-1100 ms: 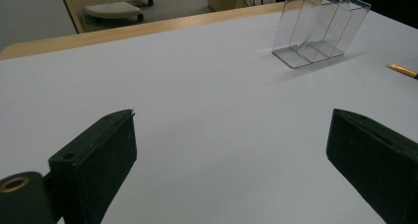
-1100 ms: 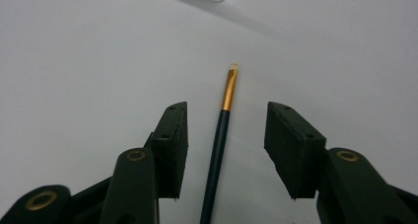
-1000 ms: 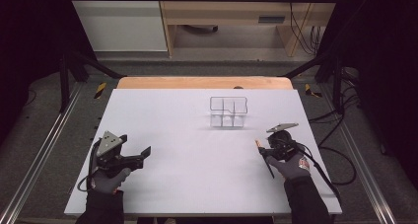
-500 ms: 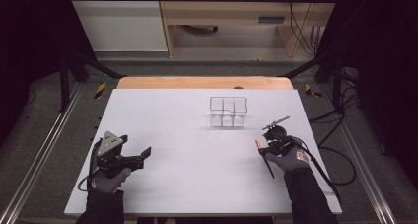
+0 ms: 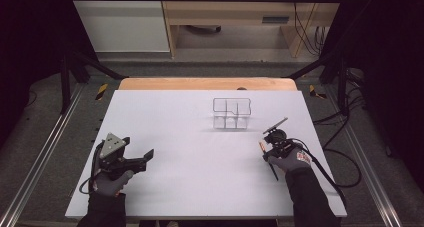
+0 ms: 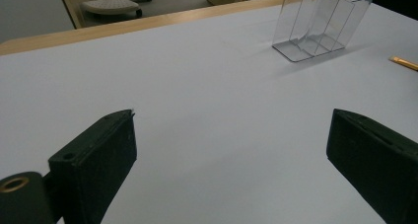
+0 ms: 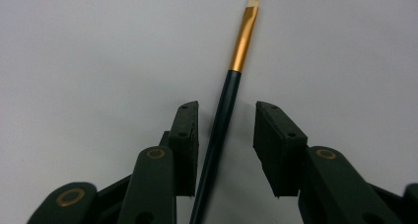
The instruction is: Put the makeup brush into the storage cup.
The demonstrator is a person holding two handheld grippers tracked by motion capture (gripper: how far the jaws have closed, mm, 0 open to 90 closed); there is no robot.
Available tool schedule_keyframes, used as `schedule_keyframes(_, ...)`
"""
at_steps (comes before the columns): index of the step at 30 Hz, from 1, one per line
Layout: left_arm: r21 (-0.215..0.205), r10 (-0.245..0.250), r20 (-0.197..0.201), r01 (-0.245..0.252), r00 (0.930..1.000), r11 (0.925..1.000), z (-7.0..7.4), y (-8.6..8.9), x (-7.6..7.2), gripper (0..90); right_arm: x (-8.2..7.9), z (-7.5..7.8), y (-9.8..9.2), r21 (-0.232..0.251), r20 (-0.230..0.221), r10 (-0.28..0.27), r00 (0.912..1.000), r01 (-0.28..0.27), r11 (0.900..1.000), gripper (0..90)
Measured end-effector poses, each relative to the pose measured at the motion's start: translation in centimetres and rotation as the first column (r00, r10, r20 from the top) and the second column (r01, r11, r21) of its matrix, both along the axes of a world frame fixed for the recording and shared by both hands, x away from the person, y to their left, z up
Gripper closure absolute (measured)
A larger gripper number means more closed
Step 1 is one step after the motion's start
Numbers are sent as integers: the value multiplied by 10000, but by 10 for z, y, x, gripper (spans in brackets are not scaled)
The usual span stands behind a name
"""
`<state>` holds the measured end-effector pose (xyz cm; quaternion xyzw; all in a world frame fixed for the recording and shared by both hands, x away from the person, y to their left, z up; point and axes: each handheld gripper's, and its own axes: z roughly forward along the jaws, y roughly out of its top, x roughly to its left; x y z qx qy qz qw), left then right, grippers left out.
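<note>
The left tongs (image 5: 148, 156) sit low at the near left of the white bench (image 5: 190, 137), held in a gloved hand (image 5: 107, 182), with a grey plate (image 5: 112, 143) on top. In the left gripper view the jaws stand wide apart with bare bench between them.

The right tongs (image 5: 263, 148) are at the near right, tipped down toward the bench, held in a gloved hand (image 5: 290, 161). In the right gripper view the right tongs (image 7: 226, 130) are part-way open around a brush (image 7: 226, 105): its dark handle runs up between the jaws, close against the left jaw and with a clear gap to the right one. I cannot tell whether the left jaw touches it. The gold ferrule (image 7: 244, 39) and pale tip (image 7: 252, 2) reach out past the jaws over the white surface. In the high view the brush (image 5: 272, 171) lies on the bench under the right hand, handle pointing toward the near edge, tip by the tongs.

Farther back, right of centre, a clear holder (image 5: 230, 113) with several compartments stands upright on the bench, apart from both tongs. In the left gripper view the holder (image 6: 320, 24) appears at upper right, with the brush tip (image 6: 404, 62) at the right edge. Beyond the white sheet a wooden strip (image 5: 207, 83) edges the bench.
</note>
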<state>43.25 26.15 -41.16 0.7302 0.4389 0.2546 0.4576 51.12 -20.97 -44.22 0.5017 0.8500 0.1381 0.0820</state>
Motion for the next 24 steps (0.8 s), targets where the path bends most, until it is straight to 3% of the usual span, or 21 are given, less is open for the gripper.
schedule_keyframes(24,12,-5,1,5,10000,10000,0,0,0,44,2,-5,4,-79,-588,-453,9972,449,9990,832)
